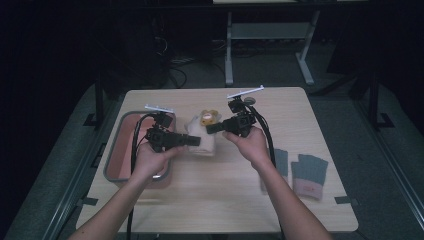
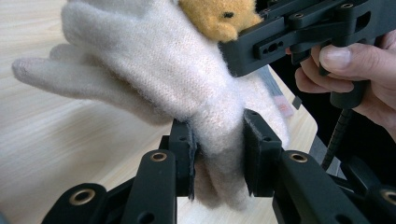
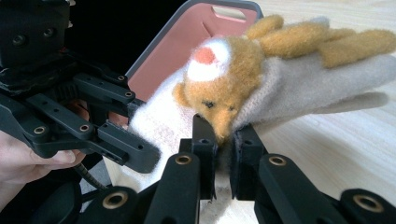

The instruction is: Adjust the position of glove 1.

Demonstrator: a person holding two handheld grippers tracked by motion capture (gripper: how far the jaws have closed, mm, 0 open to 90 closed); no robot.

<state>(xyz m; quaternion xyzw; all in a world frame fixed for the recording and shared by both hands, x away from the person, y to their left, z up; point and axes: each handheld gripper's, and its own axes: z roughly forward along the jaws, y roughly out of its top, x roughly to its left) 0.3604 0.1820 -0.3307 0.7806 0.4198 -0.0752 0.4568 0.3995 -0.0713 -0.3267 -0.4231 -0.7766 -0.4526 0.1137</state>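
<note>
- Cream glove (image 2: 154, 65): fuzzy knit wool, soft nap, fingers splayed and drooping. Held up off the tabletop (image 1: 240, 200) between the two claws, near the middle, just right of the tub (image 1: 117, 150).
- Sewn on the glove's back, a plush animal face (image 3: 219, 79): orange-tan pile, small dark eyes, white patch with a reddish spot on top. Orange fuzzy pieces run along the fingers in the right claw view.
- Left claw (image 2: 218, 158): black, jointed links with brass-coloured pivot pins; flat pads closed on the cuff end of the cream glove, wool bunched between them.
- Right claw (image 3: 224, 149): same build; jaws nearly together, pinching the glove's edge right under the plush face.
- In the high view the left claw (image 1: 196, 141) points right and the right claw (image 1: 212, 128) points left, tips near each other with the glove between.
- Left hand (image 1: 150, 160) and right hand (image 1: 252, 145) each wrap a handle; black cables trail back along the forearms.
- Tub: shallow, rounded-rectangle plastic, pink inside with a grey rim, at the tabletop's left edge.
- Grey gloves (image 1: 309, 172): flat ribbed knit pair with pinkish cuffs, lying on the right of the tabletop, well apart from the claws.
- Tabletop: pale wood grain, rounded corners.
</note>
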